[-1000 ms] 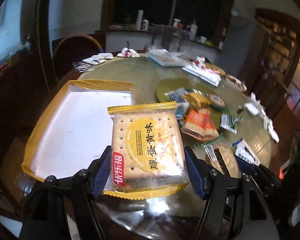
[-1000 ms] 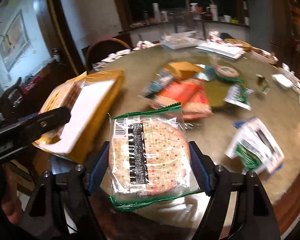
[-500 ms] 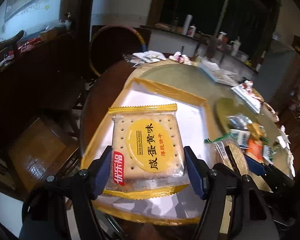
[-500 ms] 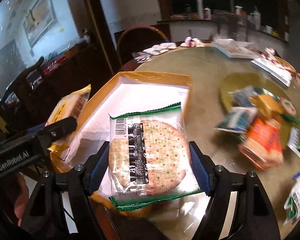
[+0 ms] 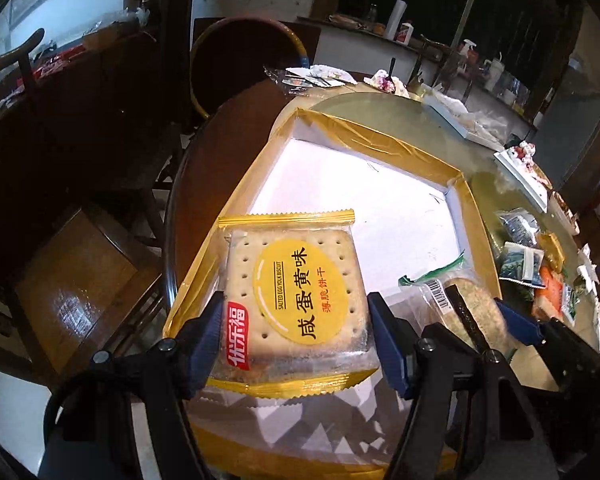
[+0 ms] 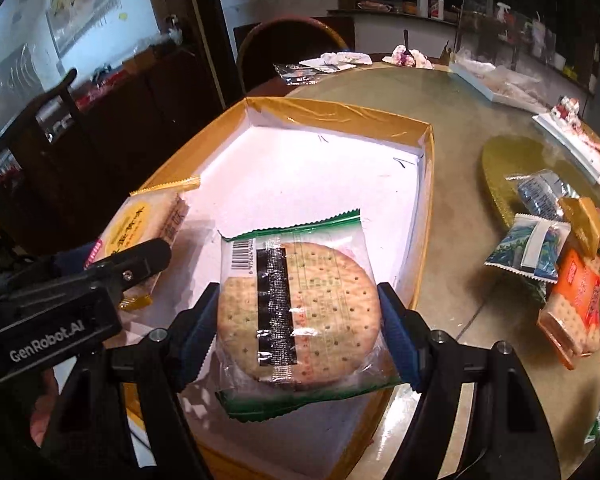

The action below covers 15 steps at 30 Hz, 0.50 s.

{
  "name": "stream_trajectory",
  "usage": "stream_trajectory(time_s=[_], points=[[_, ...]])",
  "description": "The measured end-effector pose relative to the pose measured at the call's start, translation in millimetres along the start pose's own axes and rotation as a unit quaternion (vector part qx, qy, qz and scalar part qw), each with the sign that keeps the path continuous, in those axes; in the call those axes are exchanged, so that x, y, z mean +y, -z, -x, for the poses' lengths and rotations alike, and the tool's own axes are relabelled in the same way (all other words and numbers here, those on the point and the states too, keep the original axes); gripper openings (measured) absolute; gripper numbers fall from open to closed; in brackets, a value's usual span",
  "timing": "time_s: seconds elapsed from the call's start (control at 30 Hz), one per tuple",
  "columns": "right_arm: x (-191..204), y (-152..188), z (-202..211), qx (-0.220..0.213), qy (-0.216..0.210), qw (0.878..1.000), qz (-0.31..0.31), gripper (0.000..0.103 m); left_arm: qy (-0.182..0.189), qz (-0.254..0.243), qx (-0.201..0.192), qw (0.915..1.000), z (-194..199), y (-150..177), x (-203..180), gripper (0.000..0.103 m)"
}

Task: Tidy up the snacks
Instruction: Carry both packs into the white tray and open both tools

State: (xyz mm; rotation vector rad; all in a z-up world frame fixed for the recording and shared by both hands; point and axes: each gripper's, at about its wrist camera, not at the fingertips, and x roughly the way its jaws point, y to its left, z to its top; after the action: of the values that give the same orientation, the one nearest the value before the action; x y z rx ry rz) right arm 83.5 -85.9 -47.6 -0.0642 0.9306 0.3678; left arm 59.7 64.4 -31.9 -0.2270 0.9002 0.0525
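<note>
Left gripper is clamping a square salted egg yolk biscuit pack, yellow-edged wrapper, blue pads pressing both its sides; the pack is hanging over the near left part of the gold-rimmed box, above the white floor of it. Right gripper is clamping a round cracker pack, green-edged clear wrapper, black strip down its middle, barcode at top; it is hanging over the near right part of the same box, just beside the biscuit pack. In the left wrist view the cracker pack is showing to the right of the biscuit pack. The box is sitting on the round surface. Right of the box, a loose heap of snack packets is lying on the surface, an orange cracker pack among them, well apart from both grippers.
</note>
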Motion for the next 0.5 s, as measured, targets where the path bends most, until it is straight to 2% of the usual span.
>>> stream_trajectory(time_s=[0.37,0.5], points=[[6.3,0.3,-9.5,0.012,0.02,1.0,0.004,0.077,0.006,0.017,0.021,0.9996,-7.5,-4.7,8.0,0.07],[8.0,2.2,-10.3,0.018,0.002,1.0,0.007,0.083,0.024,0.027,0.014,0.9993,-0.7,-5.5,10.3,0.078]])
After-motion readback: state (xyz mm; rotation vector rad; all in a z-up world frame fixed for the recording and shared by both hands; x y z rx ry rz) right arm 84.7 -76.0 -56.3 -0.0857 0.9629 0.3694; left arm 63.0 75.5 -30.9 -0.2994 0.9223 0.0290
